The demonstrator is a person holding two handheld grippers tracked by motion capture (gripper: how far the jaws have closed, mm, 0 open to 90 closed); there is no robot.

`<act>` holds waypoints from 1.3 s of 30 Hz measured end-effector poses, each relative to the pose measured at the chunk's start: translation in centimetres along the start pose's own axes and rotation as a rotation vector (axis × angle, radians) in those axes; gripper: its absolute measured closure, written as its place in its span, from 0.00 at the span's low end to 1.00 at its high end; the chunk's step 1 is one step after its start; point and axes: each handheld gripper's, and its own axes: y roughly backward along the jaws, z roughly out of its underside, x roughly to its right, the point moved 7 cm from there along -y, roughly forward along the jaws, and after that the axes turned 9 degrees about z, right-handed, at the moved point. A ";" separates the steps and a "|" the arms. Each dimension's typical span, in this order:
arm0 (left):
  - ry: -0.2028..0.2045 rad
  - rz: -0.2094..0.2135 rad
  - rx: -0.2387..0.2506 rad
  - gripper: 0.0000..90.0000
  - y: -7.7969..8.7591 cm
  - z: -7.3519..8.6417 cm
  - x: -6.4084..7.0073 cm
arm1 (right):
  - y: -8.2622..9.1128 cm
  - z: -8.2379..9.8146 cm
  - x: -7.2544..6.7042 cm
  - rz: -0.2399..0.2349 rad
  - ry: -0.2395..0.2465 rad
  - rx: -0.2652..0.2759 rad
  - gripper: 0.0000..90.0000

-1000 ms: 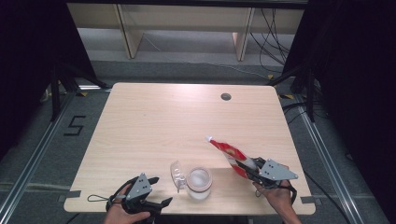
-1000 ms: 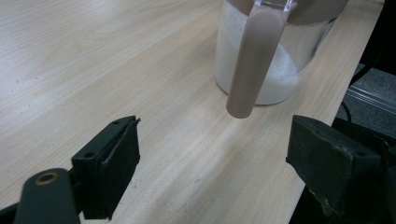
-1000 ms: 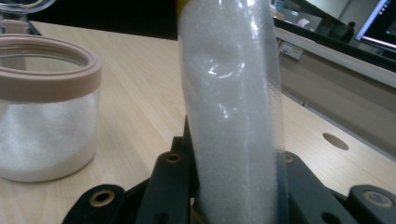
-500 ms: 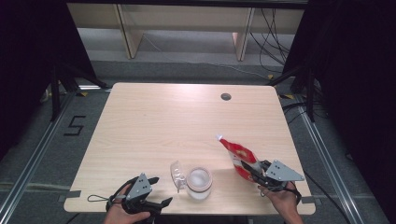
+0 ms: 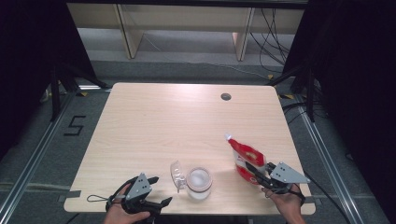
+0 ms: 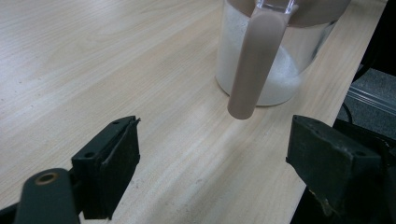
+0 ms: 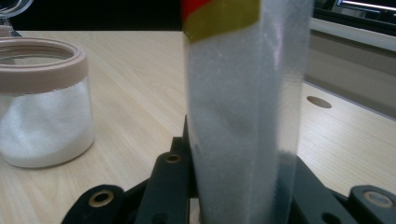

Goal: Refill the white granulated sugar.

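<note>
A clear glass jar point(image 5: 199, 182) with a tan rim holds white granules and stands near the table's front edge, its hinged lid point(image 5: 177, 174) flipped open to the left. In the left gripper view the jar point(image 6: 280, 70) stands just ahead, and its tan clasp point(image 6: 254, 60) hangs down the front. My left gripper point(image 5: 159, 190) point(image 6: 215, 168) rests open in front of the jar with nothing between its jaws. My right gripper point(image 5: 255, 171) point(image 7: 238, 186) is shut on a red bag of white granules point(image 5: 245, 157) point(image 7: 243, 102), held upright right of the jar point(image 7: 42, 102).
The pale wooden table point(image 5: 187, 121) has a round cable hole point(image 5: 226, 96) at the back right. Its right edge runs close to my right hand point(image 5: 286, 201). Shelving and loose cables stand behind the table, and dark curtains hang on both sides.
My right gripper has carried the red bag to the right, away from the jar, and the bag stands more upright. The left gripper and the jar have not moved.
</note>
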 end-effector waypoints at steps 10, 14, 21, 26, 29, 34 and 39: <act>0.000 0.003 0.002 0.18 0.0 0.0 0.1 | 0.7 0.5 0.3 0.023 -0.009 -0.017 0.84; -0.002 -0.003 -0.005 0.18 0.1 0.0 0.1 | 0.8 0.6 0.3 0.029 -0.037 -0.022 0.84; -0.006 0.001 0.000 0.18 0.1 -0.1 0.1 | 0.8 0.6 0.4 0.031 -0.038 -0.025 0.80; 0.008 0.004 0.015 0.18 -0.1 -0.1 0.2 | 1.0 0.6 0.2 0.033 -0.073 -0.029 0.73; 0.010 0.005 0.014 0.18 0.0 -0.1 0.2 | 1.2 0.3 0.2 0.034 -0.095 -0.028 0.65; 0.007 0.012 0.014 0.18 0.1 -0.2 0.2 | 1.8 0.1 0.1 0.059 -0.114 -0.032 0.54; -0.005 0.003 0.003 0.18 0.4 -0.2 0.1 | 2.7 0.3 -0.4 0.079 -0.156 -0.088 0.43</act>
